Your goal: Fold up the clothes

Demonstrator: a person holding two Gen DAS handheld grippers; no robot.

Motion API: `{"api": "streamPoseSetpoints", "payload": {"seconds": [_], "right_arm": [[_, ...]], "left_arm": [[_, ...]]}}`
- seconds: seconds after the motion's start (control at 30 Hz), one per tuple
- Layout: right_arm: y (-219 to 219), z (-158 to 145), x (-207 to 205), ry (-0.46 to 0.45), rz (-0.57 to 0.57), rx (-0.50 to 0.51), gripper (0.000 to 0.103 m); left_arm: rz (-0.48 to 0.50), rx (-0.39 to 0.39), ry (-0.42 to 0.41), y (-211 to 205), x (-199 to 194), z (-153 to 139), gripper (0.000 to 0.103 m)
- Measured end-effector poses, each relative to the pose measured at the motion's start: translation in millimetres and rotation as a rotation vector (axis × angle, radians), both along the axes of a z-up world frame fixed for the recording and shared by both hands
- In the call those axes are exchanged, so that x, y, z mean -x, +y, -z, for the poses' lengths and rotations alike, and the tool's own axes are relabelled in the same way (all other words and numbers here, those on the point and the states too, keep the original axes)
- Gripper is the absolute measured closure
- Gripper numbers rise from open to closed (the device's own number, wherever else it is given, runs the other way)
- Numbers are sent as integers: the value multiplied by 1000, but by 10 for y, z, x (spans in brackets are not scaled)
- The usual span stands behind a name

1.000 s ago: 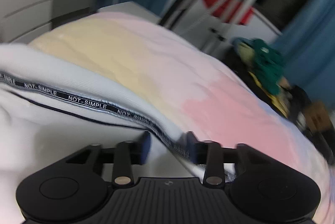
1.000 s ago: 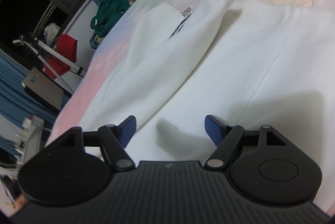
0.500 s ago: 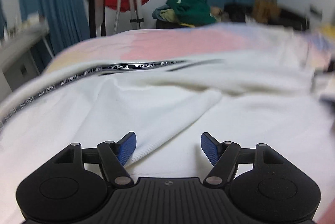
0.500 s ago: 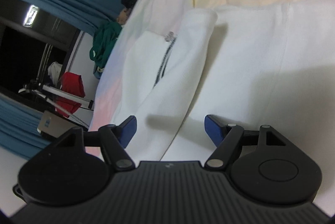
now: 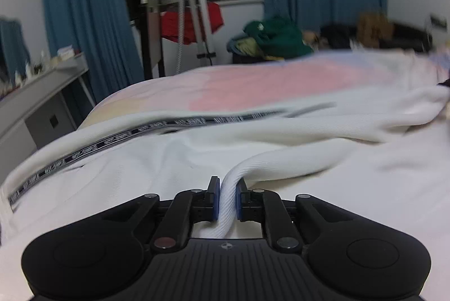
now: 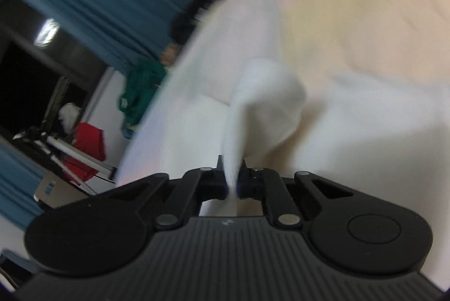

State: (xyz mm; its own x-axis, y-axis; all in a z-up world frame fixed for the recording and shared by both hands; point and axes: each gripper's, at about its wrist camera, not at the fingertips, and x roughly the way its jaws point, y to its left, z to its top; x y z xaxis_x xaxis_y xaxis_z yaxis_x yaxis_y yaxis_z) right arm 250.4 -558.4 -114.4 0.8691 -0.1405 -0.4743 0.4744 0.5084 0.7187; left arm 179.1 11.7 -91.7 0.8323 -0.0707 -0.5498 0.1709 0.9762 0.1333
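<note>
A white garment [image 5: 157, 168] with a black printed tape stripe [image 5: 118, 139] lies spread on a bed with a pink and yellow sheet [image 5: 253, 84]. My left gripper [image 5: 226, 195] is shut on a raised fold of the white fabric, which runs off to the right as a ridge [image 5: 295, 160]. In the right wrist view the same white garment [image 6: 374, 115] lies on the sheet [image 6: 351, 19]. My right gripper [image 6: 231, 174] is shut on a bunched white fold [image 6: 264, 104]. That view is blurred.
Beyond the bed's far edge stand a tripod [image 5: 194, 8] with a red cloth [image 5: 191, 19], a green clothes pile [image 5: 275, 36], blue curtains [image 5: 84, 5] and a grey desk [image 5: 42, 87] at left. A cardboard box [image 5: 374, 22] sits at far right.
Both grippers were open half a second ago; each has now closed on a fold of the white garment. The right gripper's view has shifted and blurred with motion.
</note>
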Motion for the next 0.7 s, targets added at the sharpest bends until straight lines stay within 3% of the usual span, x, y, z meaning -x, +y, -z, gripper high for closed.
{"api": "streamPoseSetpoints", "payload": {"seconds": [0.13, 0.23, 0.3, 0.4, 0.53, 0.7], "right_arm": [[89, -610, -605, -55, -40, 23, 95], [284, -1156, -731, -213, -78, 148, 95], [295, -1289, -685, -239, -69, 203, 96], [120, -1036, -453, -163, -12, 202, 96], [-181, -287, -182, 76, 10, 132, 95], [-192, -176, -10, 113, -40, 115, 94]], "left_arm": [[-2, 67, 5, 135, -34, -65, 93], [5, 73, -25, 180, 10, -134, 93], [14, 82, -27, 218, 41, -167, 93], [49, 101, 9, 268, 55, -143, 93], [67, 96, 70, 274, -18, 12, 93], [40, 186, 110, 412, -150, 41, 89]]}}
